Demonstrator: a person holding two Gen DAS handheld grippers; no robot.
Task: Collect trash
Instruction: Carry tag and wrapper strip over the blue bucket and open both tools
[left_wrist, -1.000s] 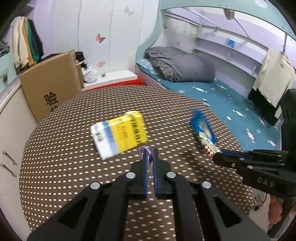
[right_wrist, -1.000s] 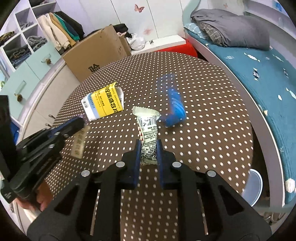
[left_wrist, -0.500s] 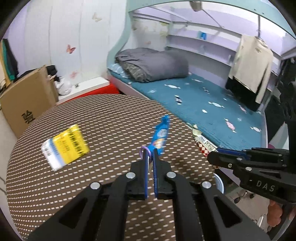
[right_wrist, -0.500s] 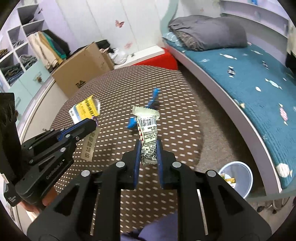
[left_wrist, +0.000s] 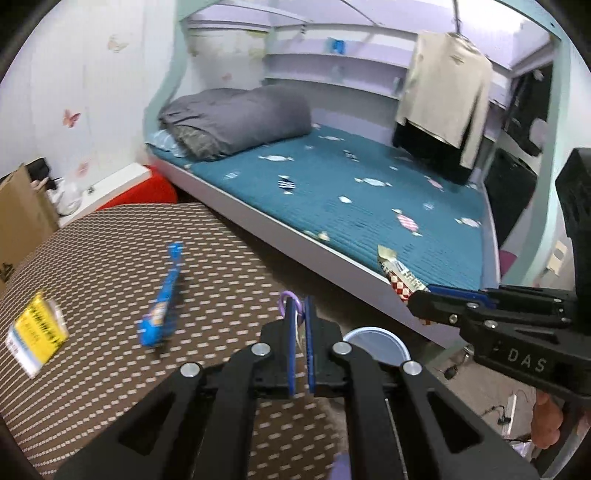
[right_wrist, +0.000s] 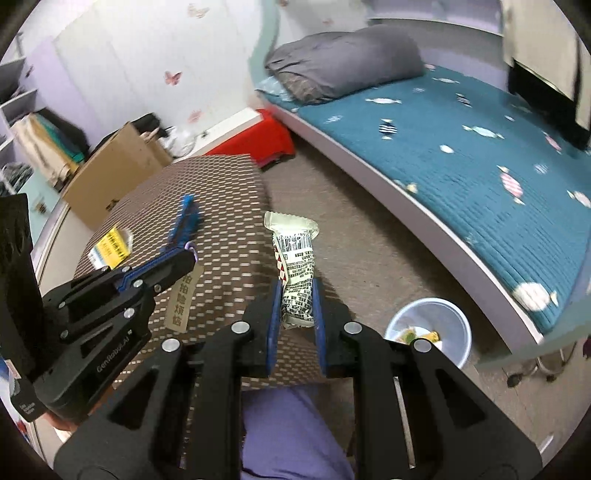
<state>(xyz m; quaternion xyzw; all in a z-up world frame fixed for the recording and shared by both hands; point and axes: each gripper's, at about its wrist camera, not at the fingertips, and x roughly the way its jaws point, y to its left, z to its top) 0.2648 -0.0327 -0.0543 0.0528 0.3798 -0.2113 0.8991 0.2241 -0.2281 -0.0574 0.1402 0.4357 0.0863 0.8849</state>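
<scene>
My left gripper is shut on a thin beige paper tag with a purple loop; the tag hangs below the left gripper in the right wrist view. My right gripper is shut on a white snack wrapper with a barcode and red checks, also seen in the left wrist view. A light blue trash bin stands on the floor to the right, its rim just beyond my left fingers. A blue wrapper and a yellow box lie on the dotted brown table.
A bed with a teal cover and grey duvet runs along the right. A cardboard box and a red stool stand beyond the table. Clothes hang at the far right.
Both grippers have swung right, away from the table middle toward the floor by the bed, still holding their items. The trash bin has come into view below them.
</scene>
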